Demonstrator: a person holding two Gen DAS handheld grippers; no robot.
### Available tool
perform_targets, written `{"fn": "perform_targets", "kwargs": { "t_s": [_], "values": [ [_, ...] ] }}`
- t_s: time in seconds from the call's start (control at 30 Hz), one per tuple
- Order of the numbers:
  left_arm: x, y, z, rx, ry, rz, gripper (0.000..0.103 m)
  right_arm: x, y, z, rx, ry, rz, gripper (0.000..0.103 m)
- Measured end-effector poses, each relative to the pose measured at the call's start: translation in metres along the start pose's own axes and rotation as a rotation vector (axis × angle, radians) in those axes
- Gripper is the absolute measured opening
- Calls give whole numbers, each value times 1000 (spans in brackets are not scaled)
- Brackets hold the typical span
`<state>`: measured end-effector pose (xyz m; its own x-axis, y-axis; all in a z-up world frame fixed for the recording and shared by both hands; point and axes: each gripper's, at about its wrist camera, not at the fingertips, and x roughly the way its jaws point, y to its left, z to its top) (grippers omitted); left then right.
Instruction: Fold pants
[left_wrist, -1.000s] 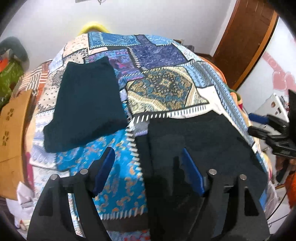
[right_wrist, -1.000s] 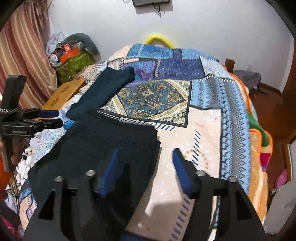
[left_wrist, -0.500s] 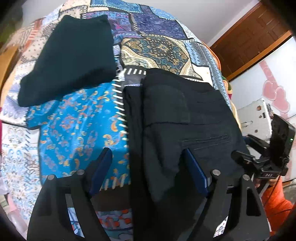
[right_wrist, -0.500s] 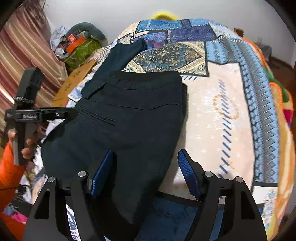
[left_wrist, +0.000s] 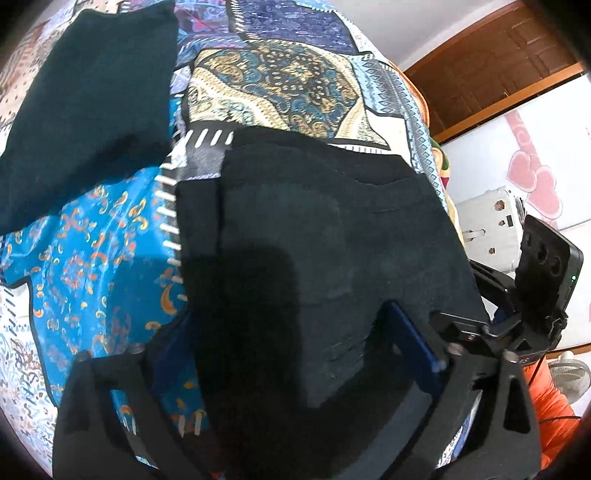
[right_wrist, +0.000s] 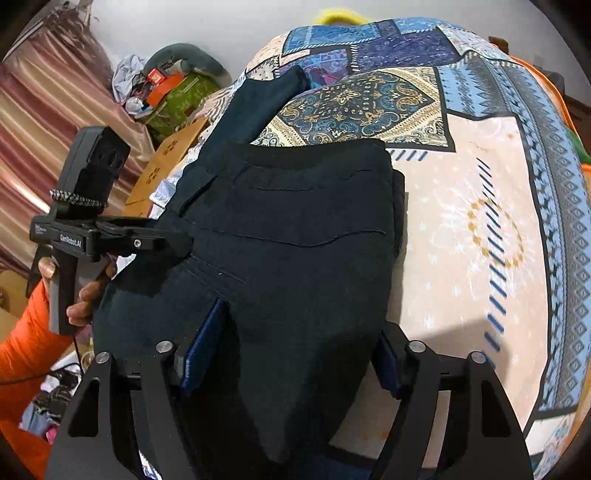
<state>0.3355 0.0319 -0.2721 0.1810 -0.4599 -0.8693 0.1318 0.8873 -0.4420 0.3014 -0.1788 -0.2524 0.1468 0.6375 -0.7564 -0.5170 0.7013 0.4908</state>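
Dark navy pants lie folded on the patterned bedspread, waistband away from me; they also show in the right wrist view. My left gripper is open low over the near part of the pants, cloth between its blue pads. My right gripper is open, its pads straddling the near end of the pants. The left gripper shows from the side at the pants' left edge in the right wrist view. Whether either touches the cloth I cannot tell.
A second folded dark garment lies on the bed to the far left, also in the right wrist view. A cardboard box and clutter stand left of the bed. A wooden door and white appliance are on the right.
Both grippers have dropped lower and moved in over the near end of the pants. The pants now fill more of both views. Both stay open.
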Motion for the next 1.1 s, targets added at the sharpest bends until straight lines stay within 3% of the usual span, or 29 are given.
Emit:
{"fn": "perform_targets", "kwargs": {
  "t_s": [0.1, 0.23, 0.33, 0.4, 0.47, 0.73, 0.93, 1.1],
  "values": [
    [-8, -15, -7, 88, -14, 45, 74, -5, 4, -1, -20, -3, -13, 50],
    [-19, -33, -31, 190, -39, 123, 65, -16, 17, -6, -64, -29, -59, 40],
    [-32, -50, -50, 252, -93, 184, 48, -28, 33, -16, -120, -64, -94, 34],
    [-42, -58, -61, 283, -124, 198, 38, -37, 43, -20, -146, -86, -97, 30],
    [-55, -68, -70, 309, -169, 198, 34, -46, 54, -23, -172, -111, -92, 26],
    [-113, -84, -85, 351, -348, 294, 30, -69, 99, -1, -267, -224, -104, 21],
    [-167, -69, -67, 330, -499, 341, 30, -76, 123, 40, -304, -336, -77, 21],
    [-200, -39, -30, 280, -589, 373, 30, -63, 135, 84, -331, -383, -57, 21]
  ]
}}
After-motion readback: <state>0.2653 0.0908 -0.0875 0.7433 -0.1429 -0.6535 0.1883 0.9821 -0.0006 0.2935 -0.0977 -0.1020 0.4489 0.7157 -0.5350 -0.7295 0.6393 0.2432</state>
